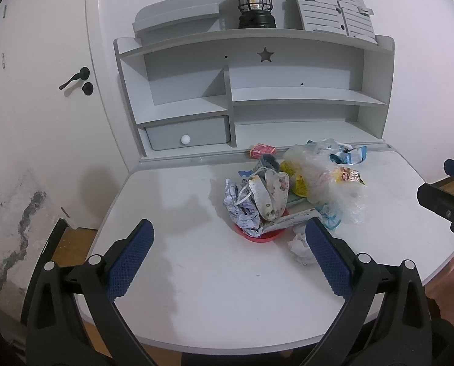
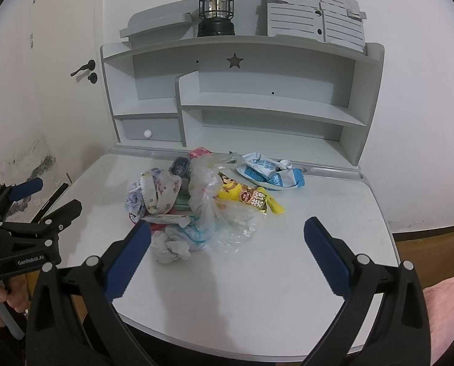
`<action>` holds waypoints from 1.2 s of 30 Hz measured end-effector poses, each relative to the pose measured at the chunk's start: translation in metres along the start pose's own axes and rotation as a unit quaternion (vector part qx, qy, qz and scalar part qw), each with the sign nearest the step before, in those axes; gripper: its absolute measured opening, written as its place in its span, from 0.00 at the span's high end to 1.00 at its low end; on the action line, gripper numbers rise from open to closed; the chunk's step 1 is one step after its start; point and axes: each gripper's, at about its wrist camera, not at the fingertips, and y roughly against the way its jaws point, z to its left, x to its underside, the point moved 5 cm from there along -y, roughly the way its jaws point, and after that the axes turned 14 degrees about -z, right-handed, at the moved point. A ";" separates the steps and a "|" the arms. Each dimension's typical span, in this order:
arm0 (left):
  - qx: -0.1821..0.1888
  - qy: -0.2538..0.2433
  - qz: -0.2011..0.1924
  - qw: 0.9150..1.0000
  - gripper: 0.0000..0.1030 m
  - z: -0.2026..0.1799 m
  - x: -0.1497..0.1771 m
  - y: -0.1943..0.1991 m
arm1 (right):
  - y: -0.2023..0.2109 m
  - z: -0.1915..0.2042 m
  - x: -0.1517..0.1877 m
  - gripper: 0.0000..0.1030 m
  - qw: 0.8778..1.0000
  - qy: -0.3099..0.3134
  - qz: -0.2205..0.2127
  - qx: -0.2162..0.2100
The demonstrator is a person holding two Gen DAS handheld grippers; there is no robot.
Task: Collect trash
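Observation:
A pile of trash lies mid-desk: a clear plastic bag (image 1: 324,180) (image 2: 214,201), a yellow snack wrapper (image 1: 347,177) (image 2: 251,196), a blue-white milk carton (image 1: 348,154) (image 2: 269,169), a patterned face mask (image 1: 271,193) (image 2: 161,192), crumpled printed paper (image 1: 240,210), a white tissue wad (image 1: 301,248) (image 2: 170,248) and a red lid (image 1: 259,235) underneath. My left gripper (image 1: 230,235) is open and empty, in front of the pile. My right gripper (image 2: 227,235) is open and empty, just short of the bag. Each gripper shows in the other's view, the left (image 2: 41,201) and the right (image 1: 446,195).
A small red box (image 1: 263,150) (image 2: 199,152) sits at the back of the white desk (image 1: 196,289) (image 2: 318,274). A grey shelf unit (image 1: 257,91) (image 2: 242,91) with a drawer stands behind, with a black lantern (image 1: 254,3) (image 2: 216,9) on top. A door (image 1: 44,91) is left.

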 end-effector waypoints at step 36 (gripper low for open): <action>0.000 0.001 -0.001 1.000 0.06 0.001 0.001 0.000 | 0.002 0.004 -0.002 0.06 1.000 0.007 0.000 0.001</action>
